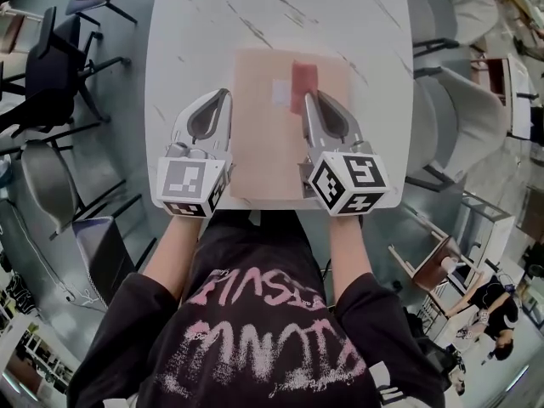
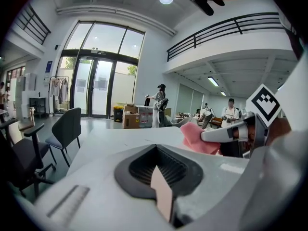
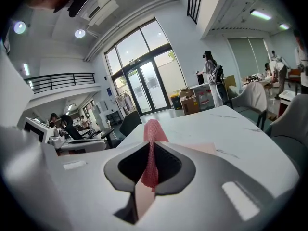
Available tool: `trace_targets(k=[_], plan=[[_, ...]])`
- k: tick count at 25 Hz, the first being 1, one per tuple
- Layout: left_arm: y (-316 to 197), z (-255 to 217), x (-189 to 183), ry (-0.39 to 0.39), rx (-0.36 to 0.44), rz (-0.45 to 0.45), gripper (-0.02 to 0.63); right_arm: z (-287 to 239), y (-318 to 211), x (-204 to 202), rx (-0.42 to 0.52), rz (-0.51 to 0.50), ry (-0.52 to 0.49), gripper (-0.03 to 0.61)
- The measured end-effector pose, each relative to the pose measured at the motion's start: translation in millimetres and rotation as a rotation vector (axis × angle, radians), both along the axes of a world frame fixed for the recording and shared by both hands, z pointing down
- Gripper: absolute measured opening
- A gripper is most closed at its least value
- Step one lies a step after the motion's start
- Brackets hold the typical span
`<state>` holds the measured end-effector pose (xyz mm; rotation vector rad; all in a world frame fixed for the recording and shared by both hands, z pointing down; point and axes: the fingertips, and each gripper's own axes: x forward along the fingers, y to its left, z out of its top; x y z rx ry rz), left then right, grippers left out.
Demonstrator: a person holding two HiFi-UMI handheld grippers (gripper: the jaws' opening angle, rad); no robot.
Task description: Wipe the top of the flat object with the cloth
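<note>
A flat tan board [image 1: 263,143] lies on the white marble table [image 1: 195,24], near its front edge. A pink-red cloth [image 1: 303,82] rests on the board's far right part, and my right gripper [image 1: 309,100] is shut on it. The cloth [image 3: 152,143] sticks up between the jaws in the right gripper view, with the board [image 3: 204,149] beyond. My left gripper [image 1: 221,100] is shut on nothing, its tip at the board's left edge. From the left gripper [image 2: 161,179] view, the cloth [image 2: 197,137] hangs from the right gripper [image 2: 226,131].
A small white label [image 1: 280,92] sits on the board beside the cloth. Dark chairs [image 1: 51,75] stand left of the table and white chairs [image 1: 463,117] right of it. People [image 1: 497,313] stand at the far lower right. Boxes [image 2: 130,119] stand near the glass doors.
</note>
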<state>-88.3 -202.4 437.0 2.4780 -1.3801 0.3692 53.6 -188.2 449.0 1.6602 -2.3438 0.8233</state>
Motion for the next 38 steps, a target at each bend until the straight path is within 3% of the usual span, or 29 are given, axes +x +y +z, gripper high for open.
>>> trace_targets(k=[13,18,30,38], plan=[[7,-5,-47,-0.029,0.012,-0.088,0.0,-5,-31,-106,-0.016,-0.213,-0.081,0.046],[7,-4,-59,-0.037,0.008,-0.111,0.0,5,-34,-126,-0.051,-0.254,-0.081,0.046],[6,1,-48,-0.045,-0.005,-0.088,0.0,34,-34,-105,-0.151,-0.241,-0.027,0.046],[5,1,-33,-0.051,-0.003,-0.056,0.0,43,-36,-70,-0.195,-0.156,-0.011,0.046]])
